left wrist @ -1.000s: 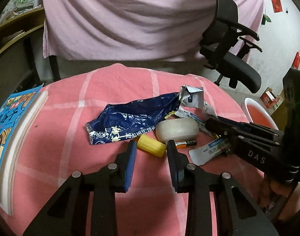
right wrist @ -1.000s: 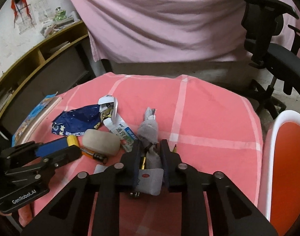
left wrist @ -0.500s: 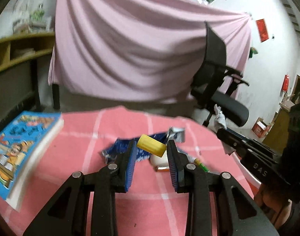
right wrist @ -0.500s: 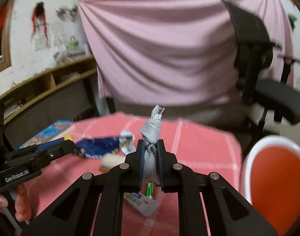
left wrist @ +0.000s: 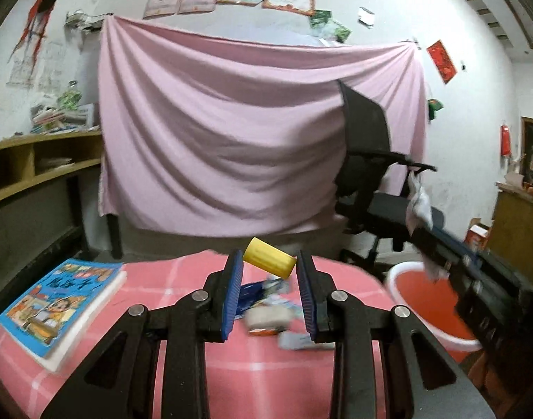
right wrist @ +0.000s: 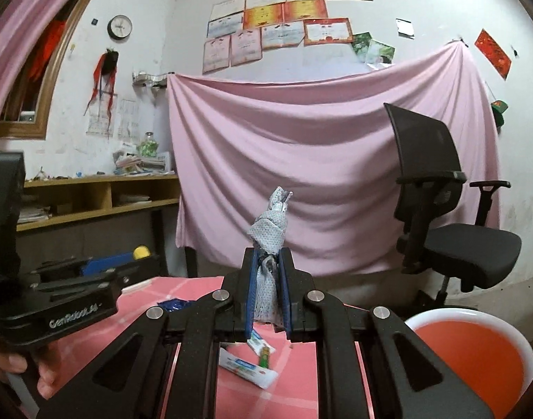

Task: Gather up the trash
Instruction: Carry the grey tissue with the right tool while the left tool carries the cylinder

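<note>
left gripper (left wrist: 269, 268): pinches a yellow tube (left wrist: 269, 262) above the pink table (left wrist: 266, 366) | right gripper (right wrist: 268, 272): squeezed tight on a gray rag (right wrist: 269, 241) | red tub (right wrist: 475, 356): to the right

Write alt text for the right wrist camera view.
The right tongs pinch a twisted grey wrapper upright above a pink checked table. A red basin sits lower right, and the left tongs hold a yellow piece.

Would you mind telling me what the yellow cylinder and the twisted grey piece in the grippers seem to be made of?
The yellow cylinder looks like smooth matte plastic or foam: uniform colour, no print. The twisted grey piece looks like dotted nonwoven tissue or cloth, crumpled and knotted, so it is soft.
</note>
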